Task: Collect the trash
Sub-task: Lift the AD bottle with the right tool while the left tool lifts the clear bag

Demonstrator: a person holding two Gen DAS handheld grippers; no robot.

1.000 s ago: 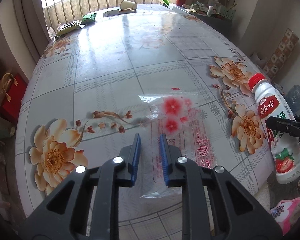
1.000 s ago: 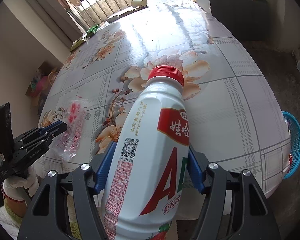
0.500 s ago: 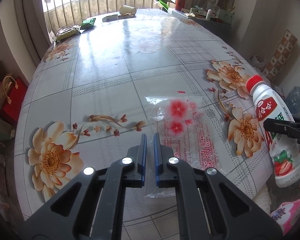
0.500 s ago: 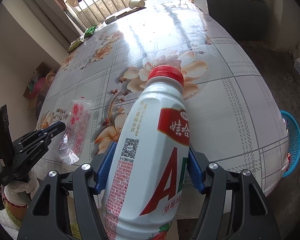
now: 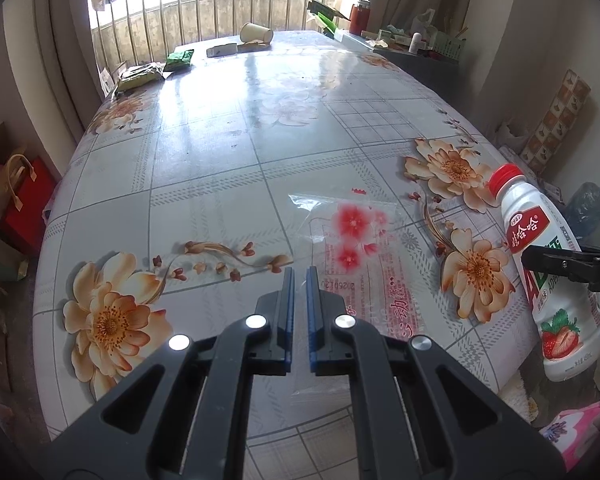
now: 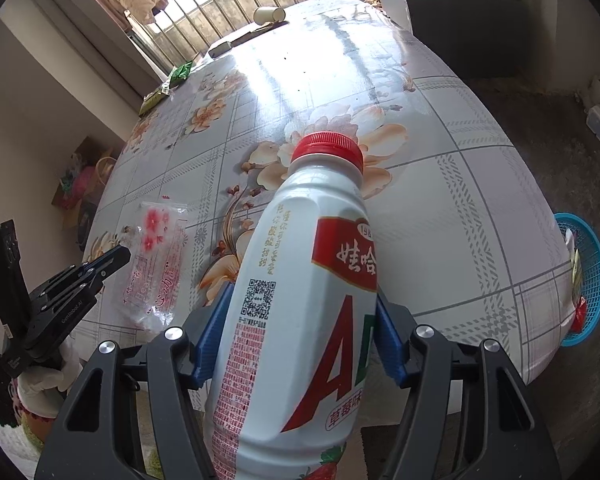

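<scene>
Bottle (image 6: 300,320) (red-capped) sits clamped between right fingers (image 6: 212,344).

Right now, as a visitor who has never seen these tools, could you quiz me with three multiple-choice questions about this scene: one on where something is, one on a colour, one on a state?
1. Where does the clear plastic bag lie?
A. flat on the table
B. in the blue basket
C. on the floor

2. What colour is the cap of the white bottle?
A. green
B. red
C. yellow

3. How is the right gripper?
A. wide open and empty
B. lying on the table
C. shut on the bottle

Answers:
1 A, it lies on the flowered cloth ahead of the left gripper.
2 B, the screw cap is plainly red.
3 C, both blue pads press the bottle's sides.
</scene>
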